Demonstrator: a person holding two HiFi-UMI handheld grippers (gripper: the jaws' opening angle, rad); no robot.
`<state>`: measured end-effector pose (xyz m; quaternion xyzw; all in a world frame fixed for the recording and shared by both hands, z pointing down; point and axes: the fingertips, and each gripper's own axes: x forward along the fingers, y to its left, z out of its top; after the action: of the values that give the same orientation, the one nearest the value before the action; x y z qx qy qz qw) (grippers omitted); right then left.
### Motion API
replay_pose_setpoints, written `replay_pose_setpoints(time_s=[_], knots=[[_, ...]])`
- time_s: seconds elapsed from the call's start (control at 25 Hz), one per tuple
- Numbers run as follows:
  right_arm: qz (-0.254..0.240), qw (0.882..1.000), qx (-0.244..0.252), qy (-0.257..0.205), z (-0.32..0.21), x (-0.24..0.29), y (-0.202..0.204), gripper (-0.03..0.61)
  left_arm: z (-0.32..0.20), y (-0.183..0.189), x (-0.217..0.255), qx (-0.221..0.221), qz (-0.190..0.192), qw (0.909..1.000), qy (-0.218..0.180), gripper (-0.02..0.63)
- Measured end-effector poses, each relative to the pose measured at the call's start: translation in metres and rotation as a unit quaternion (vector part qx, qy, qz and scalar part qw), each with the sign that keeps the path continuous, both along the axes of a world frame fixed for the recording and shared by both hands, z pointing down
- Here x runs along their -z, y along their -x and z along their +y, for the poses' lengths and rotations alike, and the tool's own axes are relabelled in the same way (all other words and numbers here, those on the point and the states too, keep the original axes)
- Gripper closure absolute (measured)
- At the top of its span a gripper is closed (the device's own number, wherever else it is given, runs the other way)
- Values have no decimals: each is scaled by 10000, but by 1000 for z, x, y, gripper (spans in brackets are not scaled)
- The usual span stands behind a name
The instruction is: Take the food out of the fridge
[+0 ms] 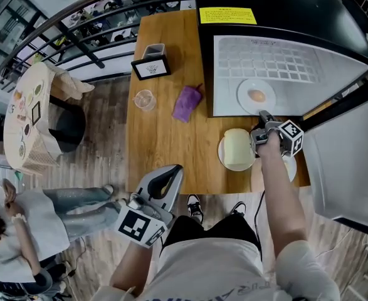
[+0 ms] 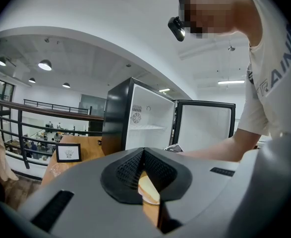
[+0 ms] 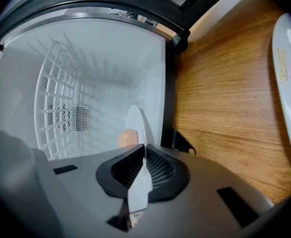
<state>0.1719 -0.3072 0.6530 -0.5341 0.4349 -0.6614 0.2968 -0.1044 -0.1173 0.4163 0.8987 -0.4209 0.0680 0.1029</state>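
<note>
The black fridge stands open on the wooden table. On its white floor lies a white plate with a brown egg. My right gripper reaches in at the fridge's front edge and is shut on that plate's near rim. In the right gripper view the plate stands edge-on between the pads of my right gripper, the egg just behind. My left gripper hangs off the table's near edge, shut and empty; its tips meet.
A plate with a pale yellow block and a second white plate sit on the table before the fridge. Further back lie a purple cloth, a glass and a framed sign. The fridge door swings out right.
</note>
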Motion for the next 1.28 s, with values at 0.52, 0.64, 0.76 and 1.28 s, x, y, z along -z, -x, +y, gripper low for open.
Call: replay_pose_setpoints(time_s=[0.52, 0.64, 0.76, 1.28], knots=[[-121, 9958, 19, -907, -2, 27, 4, 554, 9, -8, 3, -57, -44, 10000, -63, 607], [-65, 9936, 16, -1128, 2, 38, 3, 554, 11, -7, 5, -52, -42, 9999, -80, 607], [-29, 9916, 64, -1290, 7, 59, 3, 554, 13, -6, 13, -30, -40, 9999, -124, 607], [-277, 9848, 646, -1590, 78, 113, 41, 554, 28, 8, 24, 211, 53, 9992, -340, 607]])
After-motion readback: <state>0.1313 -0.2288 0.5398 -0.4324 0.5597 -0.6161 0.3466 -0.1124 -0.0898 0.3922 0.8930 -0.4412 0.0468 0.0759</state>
